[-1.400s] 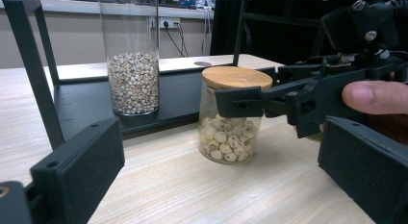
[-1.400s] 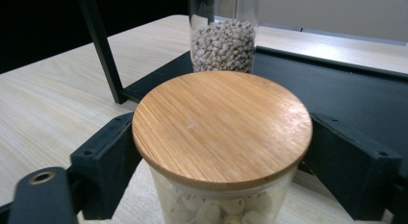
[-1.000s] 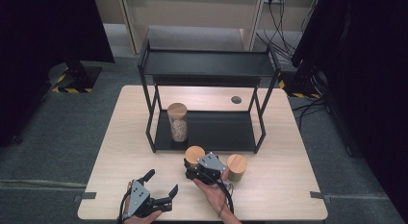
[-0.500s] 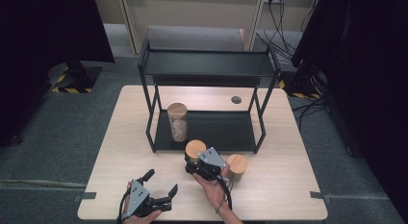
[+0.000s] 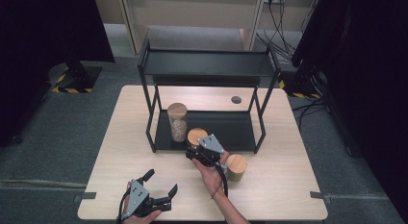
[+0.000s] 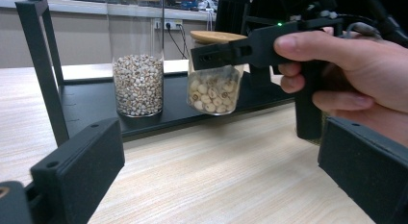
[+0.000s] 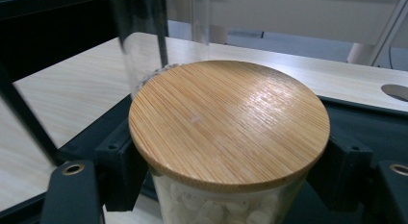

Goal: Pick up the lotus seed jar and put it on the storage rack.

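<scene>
Our right claw [image 5: 196, 148] pinches the jar [image 7: 226, 137] at the shelf's [image 5: 240, 132] six o'clock edge; our left claw [image 5: 161, 185] rests spread.

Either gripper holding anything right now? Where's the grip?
The right gripper clamps the glass jar of pale round pieces by its upper body, just under the bamboo lid. The left gripper is open and empty.

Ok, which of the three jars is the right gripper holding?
The short jar of pale round pieces, clamped between the right gripper jaws at the shelf's front edge. The tall grain jar stands on the shelf; the third jar stands on the table.
</scene>
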The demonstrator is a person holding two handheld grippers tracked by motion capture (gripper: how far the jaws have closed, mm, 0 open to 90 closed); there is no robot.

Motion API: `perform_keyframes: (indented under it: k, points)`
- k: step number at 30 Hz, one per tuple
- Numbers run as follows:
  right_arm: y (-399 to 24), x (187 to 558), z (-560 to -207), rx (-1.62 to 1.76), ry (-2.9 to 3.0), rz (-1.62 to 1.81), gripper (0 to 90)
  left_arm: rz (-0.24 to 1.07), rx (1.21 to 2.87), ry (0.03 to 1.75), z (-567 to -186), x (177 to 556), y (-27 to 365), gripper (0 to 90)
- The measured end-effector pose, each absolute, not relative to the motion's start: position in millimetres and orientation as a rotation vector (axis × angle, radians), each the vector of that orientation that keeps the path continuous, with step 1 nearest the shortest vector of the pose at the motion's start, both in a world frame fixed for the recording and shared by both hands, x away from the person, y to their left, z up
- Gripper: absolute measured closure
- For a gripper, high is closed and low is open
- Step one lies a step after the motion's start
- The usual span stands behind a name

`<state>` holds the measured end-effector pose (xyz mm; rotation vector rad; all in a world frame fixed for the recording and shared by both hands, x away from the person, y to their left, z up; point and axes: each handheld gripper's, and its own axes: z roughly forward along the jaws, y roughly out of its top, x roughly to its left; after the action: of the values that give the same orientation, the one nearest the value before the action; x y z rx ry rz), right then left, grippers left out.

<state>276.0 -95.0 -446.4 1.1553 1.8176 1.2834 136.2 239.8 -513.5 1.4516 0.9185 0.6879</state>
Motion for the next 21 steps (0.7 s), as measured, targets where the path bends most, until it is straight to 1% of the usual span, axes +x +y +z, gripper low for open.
perform_keyframes:
  k: [12, 21]
  points:
    - [-81.2, 301.2, -445.8, 1.216, 1.766, 1.209, 25.7, 0.689, 1.450, 0.914, -513.4, 135.6, 240.0, 1.6]
    - [-78.8, 315.1, -452.9, 1.259, 1.757, 1.196, 25.7, 0.690, 1.447, 0.912, -513.5, 135.3, 239.9, 1.6]
